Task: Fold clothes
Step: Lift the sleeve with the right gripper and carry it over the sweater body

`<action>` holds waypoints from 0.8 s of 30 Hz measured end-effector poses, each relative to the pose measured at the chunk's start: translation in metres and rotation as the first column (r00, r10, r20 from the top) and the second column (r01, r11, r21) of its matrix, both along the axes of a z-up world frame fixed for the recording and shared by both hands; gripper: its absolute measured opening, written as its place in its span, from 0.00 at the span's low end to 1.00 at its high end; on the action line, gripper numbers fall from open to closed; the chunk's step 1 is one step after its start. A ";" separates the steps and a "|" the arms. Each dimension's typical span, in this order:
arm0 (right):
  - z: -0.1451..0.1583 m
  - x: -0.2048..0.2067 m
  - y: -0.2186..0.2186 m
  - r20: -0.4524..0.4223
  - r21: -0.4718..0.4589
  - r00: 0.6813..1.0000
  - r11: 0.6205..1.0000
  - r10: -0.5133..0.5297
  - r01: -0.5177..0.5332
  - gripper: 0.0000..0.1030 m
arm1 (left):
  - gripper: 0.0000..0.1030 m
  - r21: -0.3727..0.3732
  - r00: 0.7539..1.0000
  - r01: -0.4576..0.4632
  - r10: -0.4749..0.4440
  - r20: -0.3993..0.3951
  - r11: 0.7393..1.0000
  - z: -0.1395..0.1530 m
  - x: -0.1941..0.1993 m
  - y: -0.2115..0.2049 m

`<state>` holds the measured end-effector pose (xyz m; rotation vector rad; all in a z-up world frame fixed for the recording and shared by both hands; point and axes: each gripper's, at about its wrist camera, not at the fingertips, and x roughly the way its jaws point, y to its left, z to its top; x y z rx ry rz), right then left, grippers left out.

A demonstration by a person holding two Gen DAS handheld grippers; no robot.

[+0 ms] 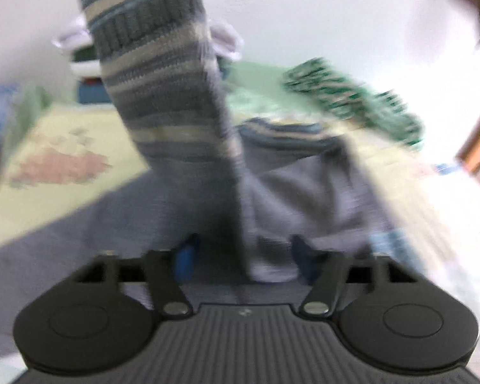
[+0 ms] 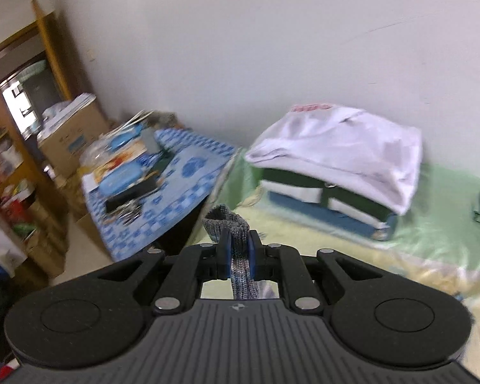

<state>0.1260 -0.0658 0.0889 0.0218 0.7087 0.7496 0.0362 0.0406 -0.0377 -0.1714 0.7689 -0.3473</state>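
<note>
A grey knit sweater [image 1: 291, 192] with blue and cream stripes lies on the bed in the left wrist view. One striped sleeve [image 1: 163, 73] is lifted up and stretched toward the top of the frame. My left gripper [image 1: 243, 256] is open, low over the sweater body, with cloth between its fingers. My right gripper [image 2: 239, 249] is shut on the sleeve's ribbed cuff [image 2: 227, 224] and holds it in the air above the bed.
A stack of folded clothes [image 2: 336, 172] under a white garment sits at the back by the wall. A green patterned garment [image 1: 352, 102] lies on the bed at the right. A cluttered blue-checked table [image 2: 163, 185] and shelves [image 2: 3, 160] stand left.
</note>
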 end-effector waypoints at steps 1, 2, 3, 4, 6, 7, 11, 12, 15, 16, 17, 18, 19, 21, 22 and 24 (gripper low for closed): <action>-0.001 -0.001 -0.003 0.003 0.002 1.000 1.000 -0.017 0.017 0.10 | 0.87 -0.014 1.000 0.015 -0.015 0.028 1.000 0.005 -0.005 -0.002; -0.001 -0.001 -0.006 0.006 0.005 0.999 0.999 -0.032 0.032 0.10 | 0.92 -0.014 0.998 0.030 -0.029 0.057 0.999 0.010 -0.010 -0.005; -0.002 -0.002 -0.007 0.008 0.004 0.999 0.999 -0.040 0.039 0.10 | 0.94 0.009 0.995 0.042 -0.043 0.090 0.999 0.013 -0.014 -0.012; -0.003 -0.004 -0.008 0.010 0.005 0.999 0.999 -0.046 0.046 0.10 | 0.94 0.040 0.992 0.046 -0.051 0.115 0.998 0.016 -0.017 -0.019; -0.003 -0.008 -0.011 0.011 0.029 0.999 0.998 -0.051 0.050 0.10 | 0.87 0.122 0.990 0.023 -0.040 0.138 0.992 0.014 -0.013 -0.035; -0.003 -0.011 -0.013 0.013 0.045 0.999 0.998 -0.052 0.051 0.10 | 0.83 0.140 0.991 0.007 -0.026 0.134 0.990 0.011 -0.008 -0.039; 0.006 -0.025 -0.020 0.057 0.063 0.997 0.997 -0.051 0.048 0.10 | 0.41 0.114 0.997 -0.070 0.066 0.040 0.991 -0.002 0.012 -0.030; 0.008 -0.027 -0.022 0.066 0.063 0.997 0.997 -0.049 0.044 0.10 | 0.38 0.105 0.995 -0.096 0.094 0.022 0.990 -0.006 0.013 -0.024; 0.011 -0.031 -0.032 0.087 0.075 0.995 0.996 -0.049 0.042 0.10 | 0.27 0.119 0.986 -0.166 0.168 -0.005 0.979 -0.013 0.015 -0.012; 0.011 -0.032 -0.036 0.089 0.083 0.995 0.995 -0.053 0.046 0.10 | 0.26 0.122 0.983 -0.180 0.184 -0.014 0.976 -0.015 0.016 -0.011; 0.011 -0.032 -0.040 0.091 0.092 0.994 0.994 -0.059 0.051 0.10 | 0.27 0.125 0.980 -0.194 0.198 -0.018 0.973 -0.016 0.015 -0.010; 0.011 -0.033 -0.045 0.089 0.104 0.994 0.993 -0.071 0.062 0.10 | 0.27 0.130 0.978 -0.207 0.210 -0.012 0.970 -0.016 0.014 -0.011; 0.011 -0.035 -0.052 0.093 0.123 0.992 0.990 -0.083 0.071 0.10 | 0.27 0.135 0.975 -0.220 0.223 -0.007 0.966 -0.016 0.012 -0.012; 0.011 -0.039 -0.068 0.099 0.171 0.989 0.981 -0.111 0.093 0.10 | 0.34 0.157 0.969 -0.245 0.247 0.013 0.957 -0.015 0.010 -0.017; 0.011 -0.043 -0.079 0.097 0.204 0.986 0.973 -0.134 0.112 0.10 | 0.35 0.167 0.965 -0.260 0.260 0.023 0.951 -0.014 0.010 -0.020; 0.012 -0.053 -0.102 0.097 0.266 0.978 0.952 -0.182 0.151 0.10 | 0.47 0.191 0.959 -0.283 0.280 0.046 0.940 -0.012 0.010 -0.028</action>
